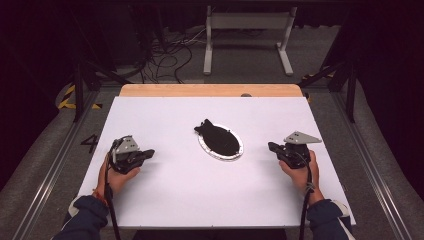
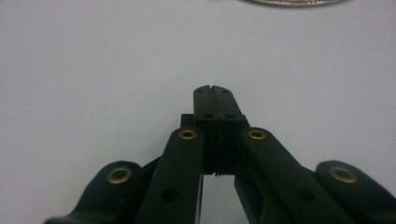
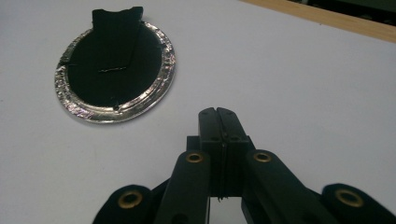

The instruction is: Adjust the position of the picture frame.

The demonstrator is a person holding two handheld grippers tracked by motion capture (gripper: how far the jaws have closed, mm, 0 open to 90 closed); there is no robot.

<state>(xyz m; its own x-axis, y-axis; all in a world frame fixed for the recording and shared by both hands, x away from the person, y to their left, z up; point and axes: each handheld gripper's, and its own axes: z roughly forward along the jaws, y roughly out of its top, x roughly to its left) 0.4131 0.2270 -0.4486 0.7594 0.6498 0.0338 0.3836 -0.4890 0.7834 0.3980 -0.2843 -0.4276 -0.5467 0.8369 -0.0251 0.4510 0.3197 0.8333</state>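
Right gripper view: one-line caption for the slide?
Right gripper, jaws shut and empty, points over the white table toward a foil-rimmed oval plate holding a black piece.

Lighting falls from above onto my white table (image 1: 165, 200) — evenly bright, while the floor and surroundings sink into near-black. Shadows under my grippers are soft and short. The foil rim (image 3: 161, 84) shows small glints. Both gripper views are soft — near jaws blurred, corners slightly darkened, the high view grainy.
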